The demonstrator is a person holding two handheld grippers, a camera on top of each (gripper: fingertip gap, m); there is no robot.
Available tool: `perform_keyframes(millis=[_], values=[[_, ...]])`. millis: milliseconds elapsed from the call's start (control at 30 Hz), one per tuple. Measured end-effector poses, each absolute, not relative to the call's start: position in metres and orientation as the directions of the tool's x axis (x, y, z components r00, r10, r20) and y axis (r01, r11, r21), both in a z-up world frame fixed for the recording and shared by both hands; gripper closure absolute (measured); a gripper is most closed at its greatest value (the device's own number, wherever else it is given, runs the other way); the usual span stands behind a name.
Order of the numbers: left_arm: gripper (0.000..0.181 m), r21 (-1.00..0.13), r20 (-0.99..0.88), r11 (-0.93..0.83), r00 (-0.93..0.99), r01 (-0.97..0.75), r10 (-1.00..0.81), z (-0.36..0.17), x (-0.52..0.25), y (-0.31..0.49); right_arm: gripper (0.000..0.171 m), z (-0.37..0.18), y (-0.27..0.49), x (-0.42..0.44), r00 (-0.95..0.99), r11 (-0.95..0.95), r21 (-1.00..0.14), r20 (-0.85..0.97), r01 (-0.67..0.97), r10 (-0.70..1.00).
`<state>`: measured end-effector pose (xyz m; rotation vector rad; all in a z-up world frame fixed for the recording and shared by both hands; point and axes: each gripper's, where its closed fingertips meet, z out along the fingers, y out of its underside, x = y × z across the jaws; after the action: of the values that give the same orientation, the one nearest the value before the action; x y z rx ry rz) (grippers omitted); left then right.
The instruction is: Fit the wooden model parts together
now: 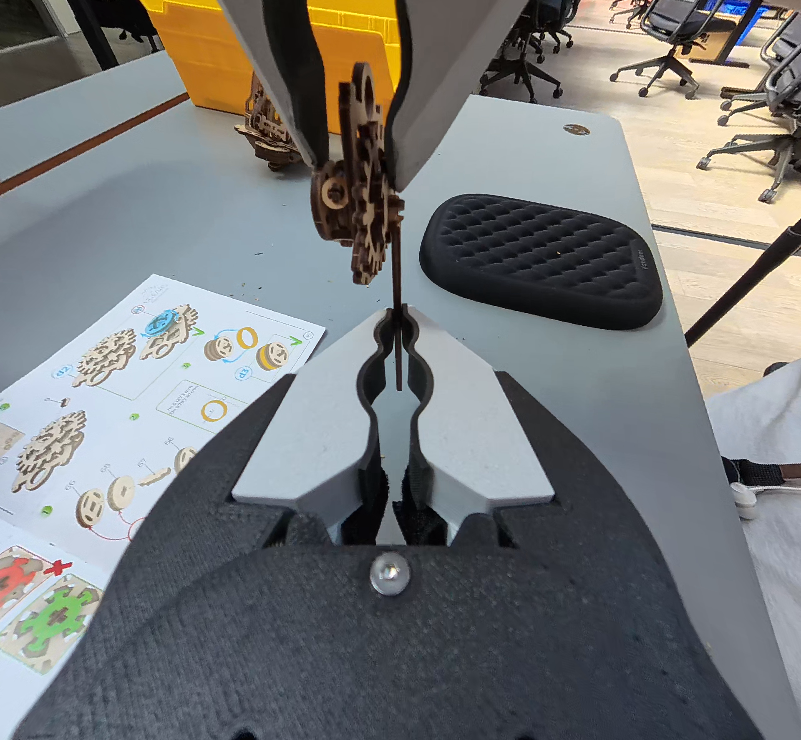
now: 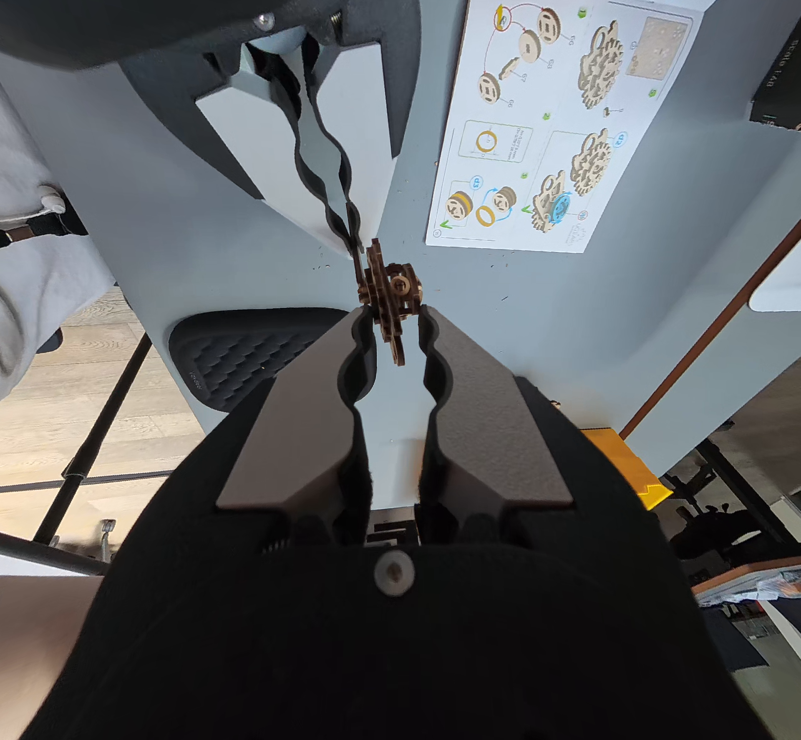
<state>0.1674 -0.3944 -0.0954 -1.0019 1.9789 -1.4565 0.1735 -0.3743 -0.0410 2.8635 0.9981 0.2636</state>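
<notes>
My left gripper (image 1: 396, 316) points level across the grey tabletop (image 1: 164, 216), fingers pinched together on a thin dark flat wooden strip (image 1: 397, 286) seen edge-on, standing upright out of the fingertips. My right gripper (image 2: 392, 314) comes in from above, pointing down at the left one, fingers clamped on the layered laser-cut wooden gear assembly (image 1: 362, 186); the gap between its fingers stays wide behind the tips. The gear assembly hangs in the air directly above the left fingertips, with the strip's top edge touching its right side. Whether the strip is seated in a slot, I cannot tell.

Relative to the gear assembly, in the left wrist view:
- black quilted cushion pad (image 1: 542, 255) to the right, on the table, apart
- printed white instruction sheet (image 1: 143, 377) lower left, flat on the table
- yellow plastic bin (image 1: 208, 47) behind it, at the far table edge
- second brown wooden model piece (image 1: 266, 134) behind and left, in front of the bin, partly hidden by the right gripper's finger
- office chairs (image 1: 676, 25) far right, on the floor

The right wrist view shows a person's light sleeve (image 2: 39, 268) at the left edge.
</notes>
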Motion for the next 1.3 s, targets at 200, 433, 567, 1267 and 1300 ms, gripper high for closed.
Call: perform_keyframes(millis=[200, 433, 567, 1267, 1300], values=[[0.181, -0.928, 0.094, 0.174, -0.659, -0.330, -0.746, -0.102, 0.154, -0.405, 0.150, -0.049, -0.377, 0.162, 0.773, -0.772, 0.115, 0.045, 0.625, 0.633], [0.181, -0.908, 0.254, 0.089, -0.706, -0.410, -0.660, -0.096, 0.137, -0.411, 0.150, -0.049, -0.385, 0.156, 0.814, -0.837, -0.028, -0.215, 0.546, 0.539], [0.181, -0.894, 0.276, 0.104, -0.719, -0.436, -0.638, -0.099, 0.133, -0.415, 0.150, -0.055, -0.392, 0.155, 0.808, -0.862, -0.047, -0.324, 0.505, 0.491], [0.181, -0.837, 0.380, 0.113, -0.718, -0.535, -0.583, -0.114, 0.123, -0.424, 0.151, -0.069, -0.404, 0.158, 0.752, -0.900, 0.053, -0.572, 0.432, 0.328], [0.181, -0.841, 0.373, 0.112, -0.718, -0.529, -0.588, -0.113, 0.124, -0.423, 0.151, -0.069, -0.405, 0.158, 0.752, -0.899, 0.064, -0.575, 0.434, 0.322]])
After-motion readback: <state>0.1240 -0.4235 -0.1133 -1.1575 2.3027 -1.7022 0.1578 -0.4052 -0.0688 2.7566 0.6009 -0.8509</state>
